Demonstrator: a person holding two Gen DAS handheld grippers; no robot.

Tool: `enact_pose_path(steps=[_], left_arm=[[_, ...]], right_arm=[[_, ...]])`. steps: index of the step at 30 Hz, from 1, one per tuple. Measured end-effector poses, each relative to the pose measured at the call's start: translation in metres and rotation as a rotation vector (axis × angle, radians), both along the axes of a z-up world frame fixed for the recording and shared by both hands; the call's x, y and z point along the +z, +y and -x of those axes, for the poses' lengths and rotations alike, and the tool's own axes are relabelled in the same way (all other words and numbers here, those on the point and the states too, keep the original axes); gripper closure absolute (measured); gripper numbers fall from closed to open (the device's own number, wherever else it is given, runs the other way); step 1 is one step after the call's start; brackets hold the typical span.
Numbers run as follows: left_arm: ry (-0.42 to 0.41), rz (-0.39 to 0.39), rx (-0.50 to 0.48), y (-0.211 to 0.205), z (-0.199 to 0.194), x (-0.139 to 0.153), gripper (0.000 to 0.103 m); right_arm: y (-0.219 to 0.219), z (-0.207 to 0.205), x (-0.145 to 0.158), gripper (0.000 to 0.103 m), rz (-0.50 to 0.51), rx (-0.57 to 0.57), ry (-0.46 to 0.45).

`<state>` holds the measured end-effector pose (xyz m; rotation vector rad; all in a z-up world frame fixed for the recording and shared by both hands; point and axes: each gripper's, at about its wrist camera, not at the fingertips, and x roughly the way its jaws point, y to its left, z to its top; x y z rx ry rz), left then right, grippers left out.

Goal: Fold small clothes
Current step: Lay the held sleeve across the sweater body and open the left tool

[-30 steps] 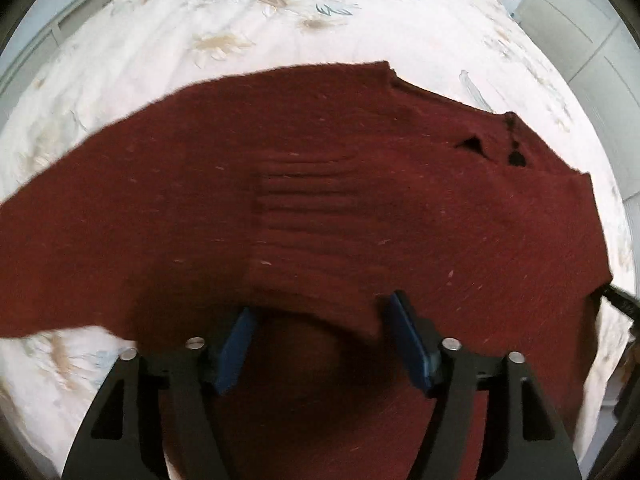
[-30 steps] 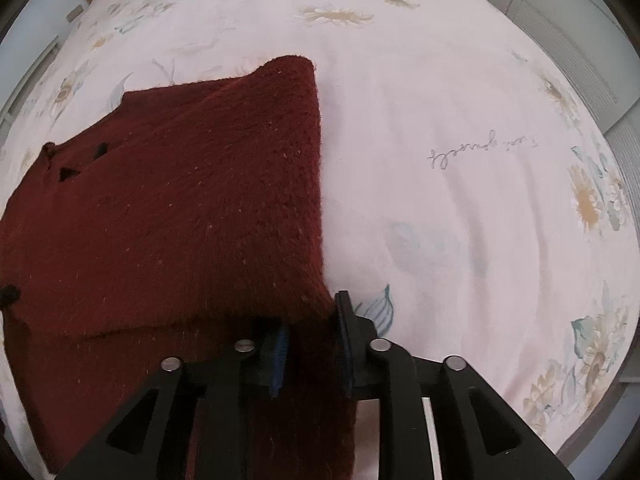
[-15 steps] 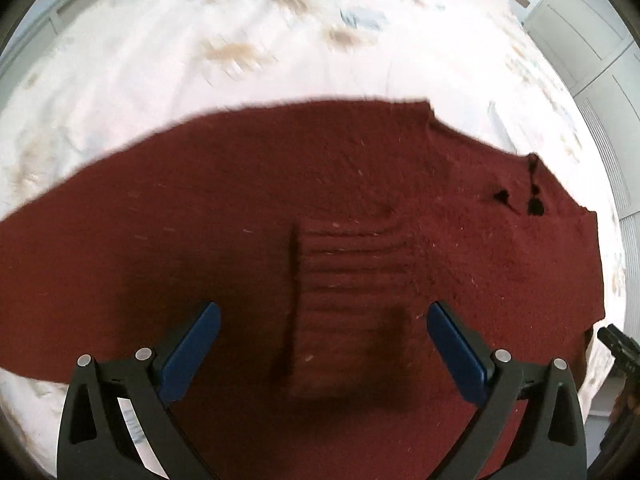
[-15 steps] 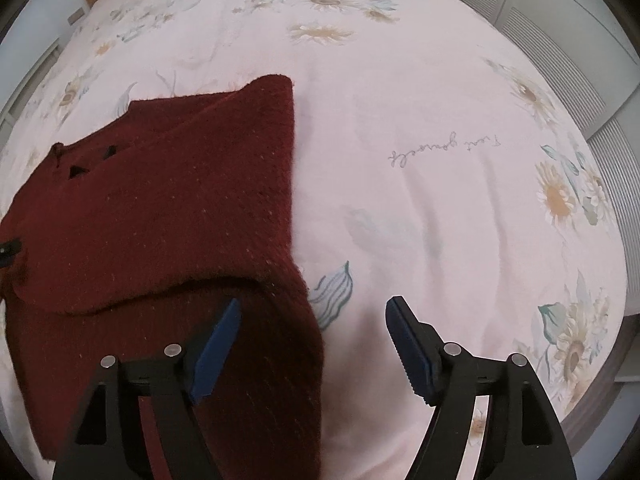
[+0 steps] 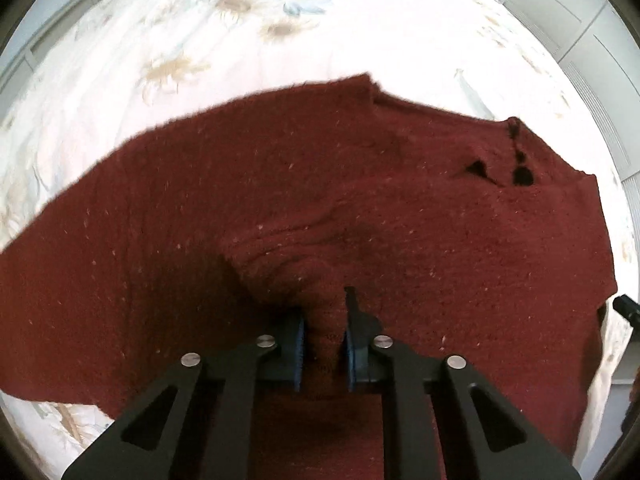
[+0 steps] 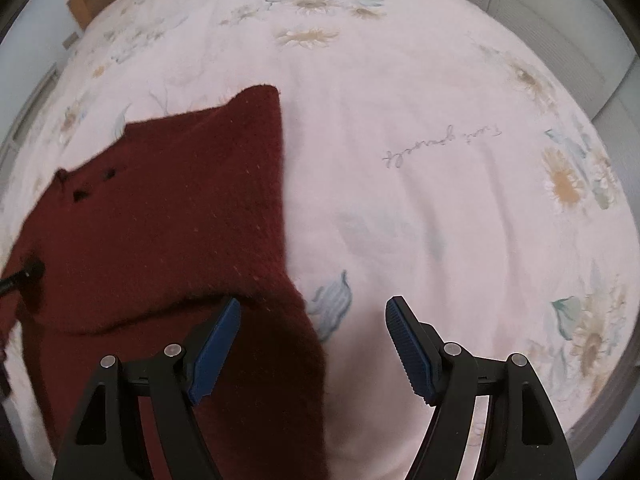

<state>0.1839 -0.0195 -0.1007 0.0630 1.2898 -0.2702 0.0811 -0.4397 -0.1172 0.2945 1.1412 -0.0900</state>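
Observation:
A dark red knitted sweater (image 5: 280, 208) lies partly folded on the bed. In the left wrist view my left gripper (image 5: 323, 320) is shut on a bunched ribbed cuff (image 5: 316, 280) of the sweater near its middle. Small dark holes (image 5: 476, 168) show at the neckline to the right. In the right wrist view the sweater (image 6: 168, 224) fills the left side, with a folded edge running down to the bottom. My right gripper (image 6: 314, 316) is open and empty, its left finger (image 6: 216, 340) over the sweater's right edge, the right finger (image 6: 408, 344) over bare sheet.
The bed has a pale floral sheet (image 6: 440, 208) with cursive writing (image 6: 440, 144) on it. White cupboard doors (image 5: 580, 32) stand past the far right of the bed. The tip of the other gripper (image 5: 628, 308) shows at the sweater's right edge.
My left gripper opened wide half a second ago, then closed on the ribbed cuff and bunched it. My right gripper let go of the sweater edge and stays open.

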Motion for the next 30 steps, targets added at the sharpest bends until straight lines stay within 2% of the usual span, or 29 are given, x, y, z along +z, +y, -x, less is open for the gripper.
enact_pose_path(steps=[2, 5, 8, 10, 13, 14, 16, 18, 21, 24, 27, 29, 30], left_arm=[[-0.072, -0.018, -0.011, 0.000, 0.007, 0.015, 0.092], [-0.160, -0.001, -0.006, 0.006, 0.012, 0.039, 0.092], [-0.220, -0.004, 0.013, 0.013, 0.013, 0.052, 0.092], [-0.245, -0.033, 0.015, 0.010, 0.014, 0.050, 0.092], [-0.218, -0.073, 0.030, 0.012, 0.006, 0.032, 0.092], [-0.201, -0.073, 0.034, 0.015, 0.006, 0.029, 0.092], [-0.163, -0.070, 0.045, 0.017, 0.005, 0.014, 0.092], [-0.144, -0.069, 0.049, 0.023, 0.008, 0.006, 0.091], [-0.160, -0.088, 0.036, 0.025, 0.011, 0.008, 0.090], [-0.158, -0.121, 0.033, 0.024, 0.011, 0.000, 0.083], [-0.158, -0.120, 0.050, 0.027, 0.006, -0.006, 0.072], [-0.155, -0.122, 0.064, 0.030, 0.005, -0.004, 0.062], [-0.151, -0.119, 0.065, 0.031, 0.005, -0.003, 0.061]], right_arm=[[-0.002, -0.004, 0.004, 0.027, -0.025, -0.005, -0.022], [-0.005, -0.020, 0.005, 0.026, -0.037, -0.022, -0.046], [-0.003, -0.039, -0.001, 0.026, -0.050, -0.022, -0.044], [0.002, -0.054, -0.010, 0.026, -0.048, -0.006, -0.029], [0.012, -0.069, -0.026, 0.029, -0.078, 0.032, 0.012], [0.015, -0.070, -0.029, 0.035, -0.079, 0.039, 0.016], [0.018, -0.071, -0.031, 0.077, -0.096, 0.054, 0.010], [0.014, -0.069, -0.028, 0.084, -0.116, 0.028, 0.011], [0.009, -0.066, -0.024, 0.085, -0.097, 0.000, 0.004], [0.014, -0.067, -0.029, 0.085, -0.058, 0.012, 0.018], [0.021, -0.068, -0.027, 0.084, -0.027, 0.021, 0.012], [0.024, -0.066, -0.019, 0.076, -0.010, 0.022, -0.018], [0.027, -0.065, -0.012, 0.066, 0.013, 0.022, -0.038]])
